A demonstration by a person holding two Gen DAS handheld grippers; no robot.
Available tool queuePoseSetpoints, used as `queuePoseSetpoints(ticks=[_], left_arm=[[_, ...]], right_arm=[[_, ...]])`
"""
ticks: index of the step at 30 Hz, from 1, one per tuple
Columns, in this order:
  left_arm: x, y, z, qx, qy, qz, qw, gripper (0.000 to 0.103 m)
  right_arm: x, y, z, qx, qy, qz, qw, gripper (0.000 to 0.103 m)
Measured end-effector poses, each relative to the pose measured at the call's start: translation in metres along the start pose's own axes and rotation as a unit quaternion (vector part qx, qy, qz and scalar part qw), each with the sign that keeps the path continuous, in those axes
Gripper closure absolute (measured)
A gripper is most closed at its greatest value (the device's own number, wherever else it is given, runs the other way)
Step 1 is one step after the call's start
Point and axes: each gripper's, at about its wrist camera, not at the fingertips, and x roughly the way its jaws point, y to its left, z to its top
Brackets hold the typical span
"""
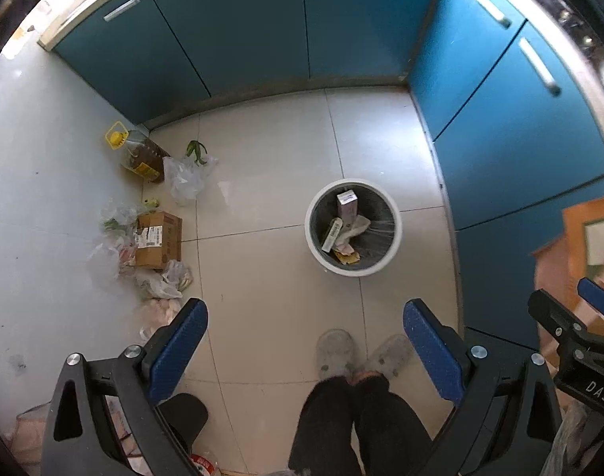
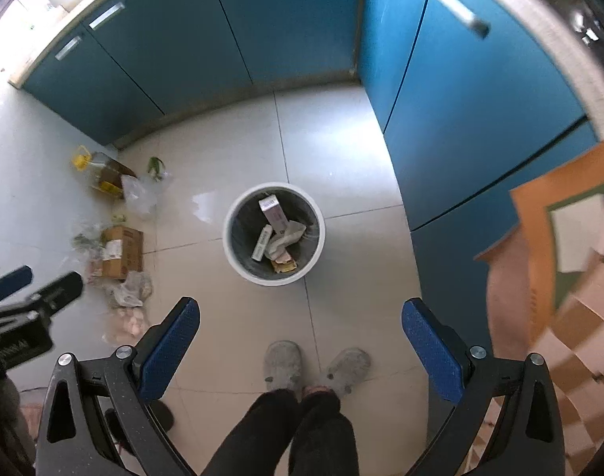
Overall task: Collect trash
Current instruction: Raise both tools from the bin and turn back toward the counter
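One white waste bin (image 1: 353, 227) stands upright on the tiled floor (image 1: 270, 182), out in front of the person's slippers (image 1: 335, 353). Grey liner inside. Contents: a tall pale carton (image 1: 347, 202) leaning at the far wall, a flat white box (image 1: 332, 233) beside it, crumpled tissue (image 1: 355, 230), a yellow wrapper (image 1: 346, 257) at the near side.

Left gripper (image 1: 305, 341) spread wide, nothing between the blue pads (image 1: 179, 351). Right gripper (image 2: 302, 337) likewise released and empty, pads (image 2: 171, 347) well apart. Both held high over the floor, looking down; the bin sits between each pair of fingers in view. Nothing between the grippers and the bin but bare tile and the person's legs in dark trousers (image 2: 298, 428).

Clutter is along the left wall, well apart from the bin: cooking oil jug (image 1: 141, 154) with yellow cap in the corner by the teal cabinets (image 1: 238, 31), a clear plastic bag (image 1: 186, 176) touching it, a green vegetable scrap (image 1: 196, 150) just behind the bag. Nearer: a cardboard box (image 1: 159, 240) with shipping label, ringed by more clear bags (image 1: 165, 281) with produce, contents too blurred to name. A pinkish bag (image 2: 129, 323) nearest the left gripper.

Teal cabinets also run down the right side (image 2: 472, 119). Past them, an orange-framed panel (image 2: 559, 230) and checked flooring (image 2: 571, 357), both blurred.
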Motion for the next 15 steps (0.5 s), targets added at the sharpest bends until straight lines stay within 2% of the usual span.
queuePoseSetpoints(ticks=[7,15], left_arm=[[-0.081,0.003,-0.021,0.002,-0.027,-0.019,0.9994,0.002],[-0.151,0.001,-0.044,0.022,-0.075,-0.024,0.9966,0.002]], right_arm=[[-0.108,0.001,-0.021,0.005,-0.026,0.003,1.000,0.000],[-0.198,0.006,-0.057,0.019,-0.066,0.021,0.997,0.000]])
